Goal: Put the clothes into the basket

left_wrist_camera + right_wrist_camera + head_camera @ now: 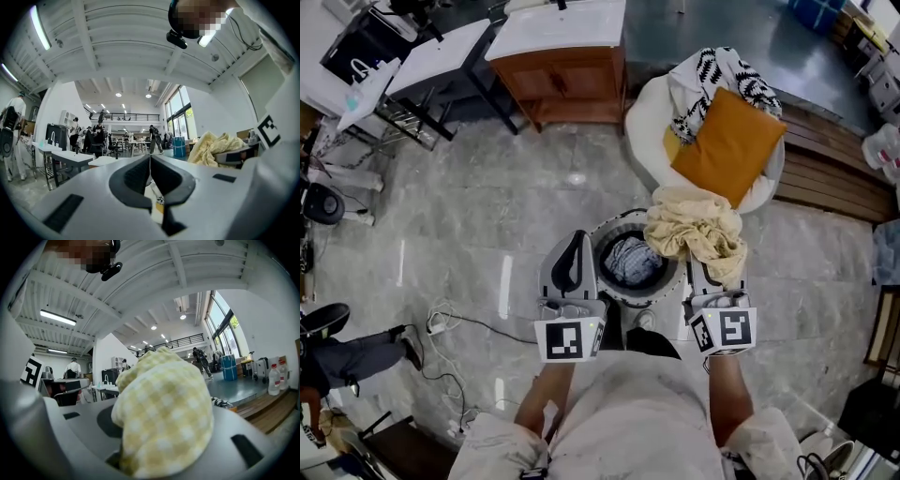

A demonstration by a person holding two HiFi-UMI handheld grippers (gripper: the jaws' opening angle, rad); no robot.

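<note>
A round basket (615,228) stands on the floor right in front of me, with blue and white clothes (630,260) lying in it. My right gripper (705,274) is shut on a pale yellow checked cloth (694,230), which bunches up over the basket's right rim. In the right gripper view the yellow checked cloth (164,413) fills the space between the jaws and hides their tips. My left gripper (577,240) hovers at the basket's left rim. In the left gripper view the left gripper (150,161) has its pads pressed together with nothing between them.
Beyond the basket sits a white beanbag chair (649,117) with an orange cushion (727,145) and a black-and-white patterned cloth (712,80) on it. A wooden cabinet (567,80) stands behind, a wooden platform (834,178) to the right, and cables (441,323) trail on the floor at left.
</note>
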